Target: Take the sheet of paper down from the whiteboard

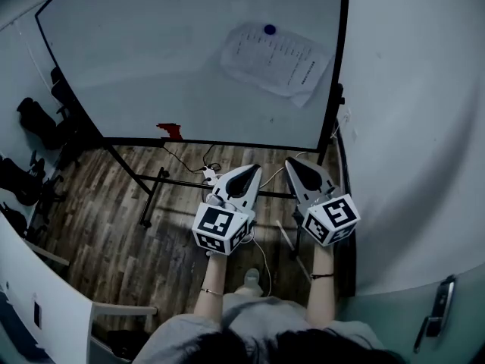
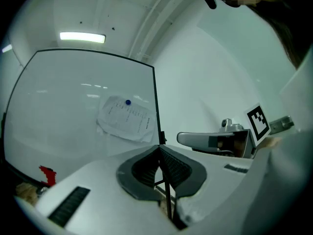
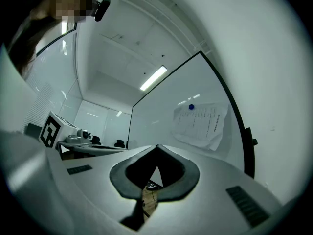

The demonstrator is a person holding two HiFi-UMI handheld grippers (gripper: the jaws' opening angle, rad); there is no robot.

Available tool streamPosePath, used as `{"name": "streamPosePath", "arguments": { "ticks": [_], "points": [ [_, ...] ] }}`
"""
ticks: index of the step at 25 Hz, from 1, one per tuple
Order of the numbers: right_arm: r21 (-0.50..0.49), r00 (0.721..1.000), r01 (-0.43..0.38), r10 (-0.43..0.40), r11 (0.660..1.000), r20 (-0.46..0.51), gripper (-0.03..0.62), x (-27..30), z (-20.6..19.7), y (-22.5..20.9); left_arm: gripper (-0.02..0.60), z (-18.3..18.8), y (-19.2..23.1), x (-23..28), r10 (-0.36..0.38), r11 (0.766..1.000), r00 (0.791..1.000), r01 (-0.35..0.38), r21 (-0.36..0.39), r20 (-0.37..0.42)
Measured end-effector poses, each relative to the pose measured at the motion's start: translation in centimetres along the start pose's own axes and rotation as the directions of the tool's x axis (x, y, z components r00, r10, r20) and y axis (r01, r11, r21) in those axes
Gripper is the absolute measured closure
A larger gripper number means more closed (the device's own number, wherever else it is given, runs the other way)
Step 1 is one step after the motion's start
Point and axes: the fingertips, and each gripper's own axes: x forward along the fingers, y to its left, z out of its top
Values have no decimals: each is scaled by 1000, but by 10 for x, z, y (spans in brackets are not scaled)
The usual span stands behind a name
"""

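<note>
Closest to me, both grippers are held out side by side at about waist height. The left gripper (image 1: 246, 174) has its jaws pressed tip to tip with nothing between them. The right gripper (image 1: 299, 171) is likewise closed and empty. Both are well short of the board. Below them is the wooden floor (image 1: 106, 233), with the black stand legs (image 1: 151, 192) and a cable across it.

Beyond that stands the whiteboard (image 1: 151, 59). A small red object (image 1: 170, 130) sits at its bottom edge, well away from my target. The sheet of paper (image 1: 276, 58) hangs in the board's upper right area, close to the right frame. It is tilted and pinned near its top edge by a round blue magnet (image 1: 270, 29).

I judge this to be the approach. To do it well, I would open the jaws before I reach the board, not against it. I would bring the right gripper to the sheet's lower corner, which looks slightly lifted. The left could pull the magnet off so the paper does not tear. I would come in square to the surface, since a skewed jaw may slide off flat paper.
</note>
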Motion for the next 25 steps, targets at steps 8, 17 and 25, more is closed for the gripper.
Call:
{"name": "streamPosePath", "arguments": {
  "ticks": [8, 17, 25],
  "points": [
    [0, 999, 32, -32, 999, -23, 594, 41, -18, -27, 575, -18, 46, 39, -47, 990, 999, 50, -132, 24],
    [-4, 995, 99, -99, 995, 8, 594, 79, -13, -62, 575, 5, 78, 81, -156, 976, 985, 166, -143, 79],
    [-6, 976, 211, -210, 978, 59, 594, 88, -4, -86, 575, 18, 96, 105, -205, 970, 976, 213, -117, 79]
  ]
}}
